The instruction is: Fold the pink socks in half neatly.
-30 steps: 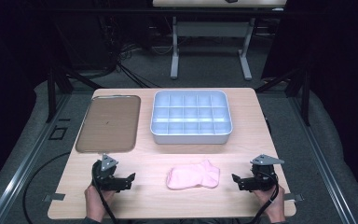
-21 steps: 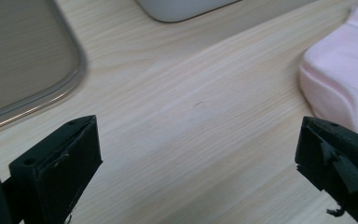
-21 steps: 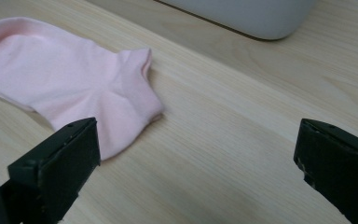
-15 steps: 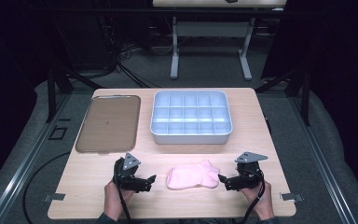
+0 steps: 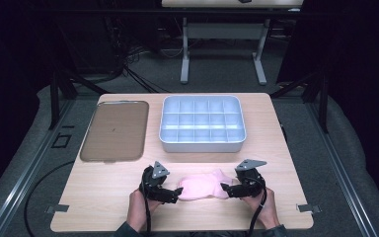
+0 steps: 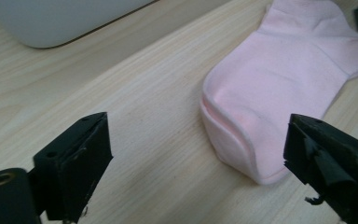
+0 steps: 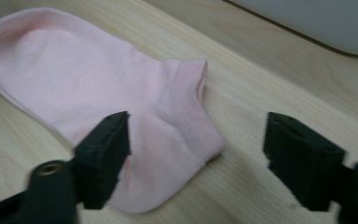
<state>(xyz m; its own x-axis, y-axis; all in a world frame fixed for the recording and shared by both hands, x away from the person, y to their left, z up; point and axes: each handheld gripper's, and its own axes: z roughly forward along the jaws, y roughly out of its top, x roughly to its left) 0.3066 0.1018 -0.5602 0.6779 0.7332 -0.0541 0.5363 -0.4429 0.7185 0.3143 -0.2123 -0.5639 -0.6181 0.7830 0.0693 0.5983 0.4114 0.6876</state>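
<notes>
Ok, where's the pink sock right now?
In the high view the pink sock lies flat near the table's front edge, between the left gripper and right gripper, in front of the compartment tray.

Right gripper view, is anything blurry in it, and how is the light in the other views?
Right gripper view: the near jaws smear soft, the pink sock fairly sharp. Left gripper view: evenly lit, sock crisp. High view: table bright, the surroundings dark.
</notes>
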